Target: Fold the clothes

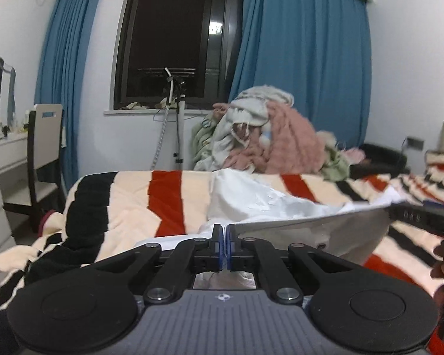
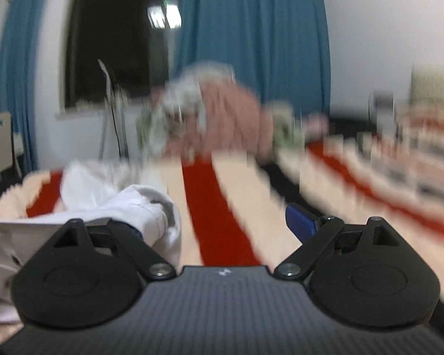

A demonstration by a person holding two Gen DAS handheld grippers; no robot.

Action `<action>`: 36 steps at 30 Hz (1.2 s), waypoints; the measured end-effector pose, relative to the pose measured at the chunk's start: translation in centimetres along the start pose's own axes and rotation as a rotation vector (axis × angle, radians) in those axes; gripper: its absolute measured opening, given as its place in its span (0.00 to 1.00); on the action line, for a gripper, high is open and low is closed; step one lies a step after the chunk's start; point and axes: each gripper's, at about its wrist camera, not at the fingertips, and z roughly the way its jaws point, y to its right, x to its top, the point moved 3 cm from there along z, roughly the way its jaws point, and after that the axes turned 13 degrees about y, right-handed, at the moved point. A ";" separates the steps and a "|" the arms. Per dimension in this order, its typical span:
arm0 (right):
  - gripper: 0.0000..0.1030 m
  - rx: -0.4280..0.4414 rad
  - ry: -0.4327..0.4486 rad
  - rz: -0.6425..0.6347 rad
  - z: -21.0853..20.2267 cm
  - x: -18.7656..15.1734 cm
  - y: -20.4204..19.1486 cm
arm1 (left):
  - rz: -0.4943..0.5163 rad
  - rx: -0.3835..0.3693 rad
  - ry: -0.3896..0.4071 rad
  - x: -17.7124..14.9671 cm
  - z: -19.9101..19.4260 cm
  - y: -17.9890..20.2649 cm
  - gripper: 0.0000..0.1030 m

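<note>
A white garment [image 1: 251,204] lies on the striped blanket [image 1: 139,204] of a bed. My left gripper [image 1: 224,245] is shut, its blue pads pressed together on the garment's near edge. From there the edge stretches taut to the right, up to my right gripper [image 1: 414,216]. The right wrist view is blurred by motion. It shows my right gripper [image 2: 219,224] open wide, with the white garment [image 2: 118,201] bunched over its left finger and the blue pad of the right finger [image 2: 300,224] bare above the blanket [image 2: 216,207].
A heap of pink, green and grey clothes [image 1: 266,139] sits at the bed's far side. A chair [image 1: 44,153] and a white dresser [image 1: 3,159] stand to the left. A steamer stand [image 1: 179,124] rises below the dark window, between blue curtains.
</note>
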 end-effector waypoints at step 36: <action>0.87 -0.093 -0.011 -0.169 -1.3 -0.3 0.8 | 0.126 0.337 0.053 -0.6 -2.7 -0.5 0.90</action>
